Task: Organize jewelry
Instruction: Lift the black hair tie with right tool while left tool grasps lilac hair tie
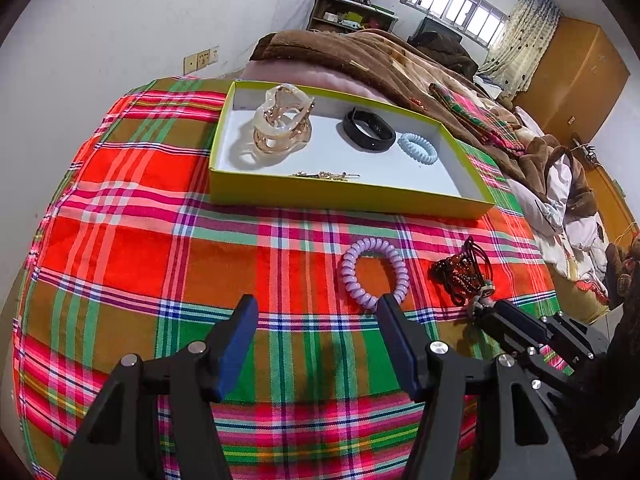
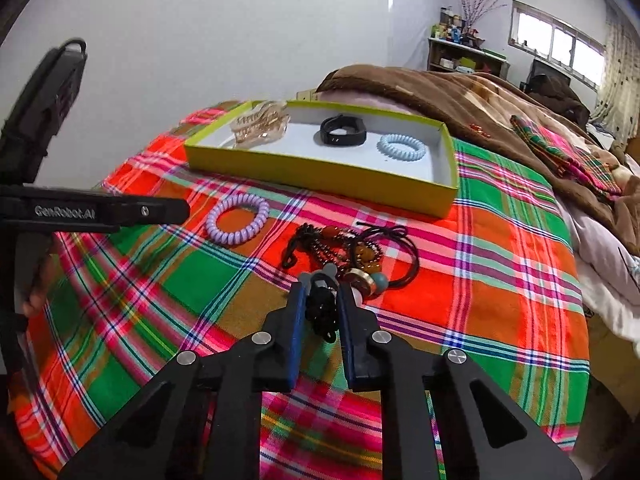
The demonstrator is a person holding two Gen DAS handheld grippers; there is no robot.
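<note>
The right tool (image 2: 322,300) is clenched on a black beaded tassel end (image 2: 322,312) of the tangled bundle of dark cords, amber beads and metal charms (image 2: 348,248), which lies on the plaid bed cover (image 2: 200,280) just ahead of its tips. The bundle looks light, limp and prone to snagging, so holding a dense knot rather than a single loose cord seems the safer grip. The left tool (image 1: 316,316) hangs released, its fingers wide apart, with the lilac plastic spiral hair tie (image 1: 374,272) just beyond its right finger; that ring is springy and light, best pinched across its coil. Farther ahead sits the shallow yellow-green cardboard box (image 1: 348,200).
</note>
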